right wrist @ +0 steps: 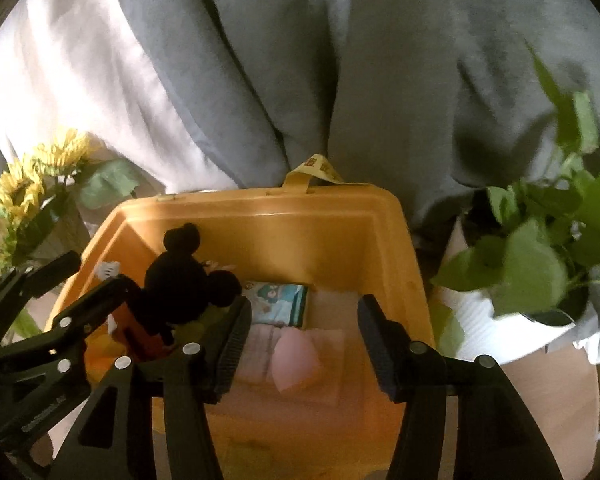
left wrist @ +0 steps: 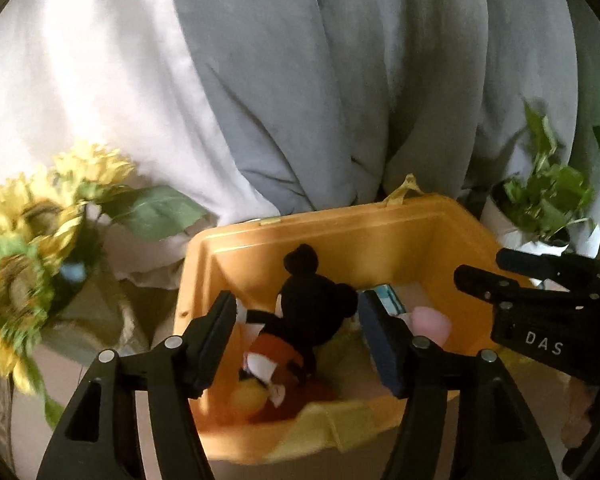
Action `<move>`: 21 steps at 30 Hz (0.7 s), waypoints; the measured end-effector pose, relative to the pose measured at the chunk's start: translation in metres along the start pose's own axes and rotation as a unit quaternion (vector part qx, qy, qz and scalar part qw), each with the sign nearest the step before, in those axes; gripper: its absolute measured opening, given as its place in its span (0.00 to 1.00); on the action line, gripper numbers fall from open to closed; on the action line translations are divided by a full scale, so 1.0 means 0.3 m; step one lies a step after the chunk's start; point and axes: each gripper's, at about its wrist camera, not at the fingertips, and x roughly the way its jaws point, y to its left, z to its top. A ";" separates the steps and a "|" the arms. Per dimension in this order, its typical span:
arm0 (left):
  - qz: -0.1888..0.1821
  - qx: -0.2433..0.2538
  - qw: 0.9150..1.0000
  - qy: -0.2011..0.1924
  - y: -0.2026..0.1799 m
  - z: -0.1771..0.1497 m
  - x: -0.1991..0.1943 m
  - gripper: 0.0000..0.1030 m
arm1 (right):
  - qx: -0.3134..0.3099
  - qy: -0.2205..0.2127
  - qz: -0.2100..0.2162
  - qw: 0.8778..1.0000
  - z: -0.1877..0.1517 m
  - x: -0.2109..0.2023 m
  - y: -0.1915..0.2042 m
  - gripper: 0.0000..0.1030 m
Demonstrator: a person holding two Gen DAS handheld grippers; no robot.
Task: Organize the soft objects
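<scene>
A yellow storage bin (left wrist: 340, 232) (right wrist: 260, 216) stands open below both grippers. A Mickey Mouse plush (left wrist: 300, 320) (right wrist: 180, 292) with black ears and red shorts sits in the bin's left part. My left gripper (left wrist: 296, 340) is open, its fingers either side of the plush without gripping it. A pink soft pad (right wrist: 296, 360) (left wrist: 430, 322) and a small printed packet (right wrist: 278, 300) lie on the bin's floor at the right. My right gripper (right wrist: 300, 344) is open and empty above the pink pad.
Artificial sunflowers (left wrist: 32, 232) (right wrist: 24, 196) stand left of the bin. A green leafy plant in a white pot (right wrist: 540, 256) (left wrist: 544, 204) stands to the right. Grey and white curtains (left wrist: 300, 80) hang behind. A yellow strap (right wrist: 316, 168) sticks up at the bin's far rim.
</scene>
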 end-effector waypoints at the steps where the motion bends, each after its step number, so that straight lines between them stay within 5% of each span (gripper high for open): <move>1: 0.002 -0.005 1.000 -0.004 0.002 -0.003 -0.024 0.64 | 0.003 -0.005 -0.001 1.000 -0.006 -0.022 -0.002 0.55; 8: 0.009 -0.030 0.999 -0.026 0.009 -0.033 -0.199 0.68 | 0.012 -0.044 0.002 0.999 -0.055 -0.195 0.014 0.55; 21: 0.053 -0.050 0.995 -0.075 -0.043 -0.144 -0.540 0.86 | 0.006 -0.117 -0.004 0.993 -0.198 -0.535 0.039 0.75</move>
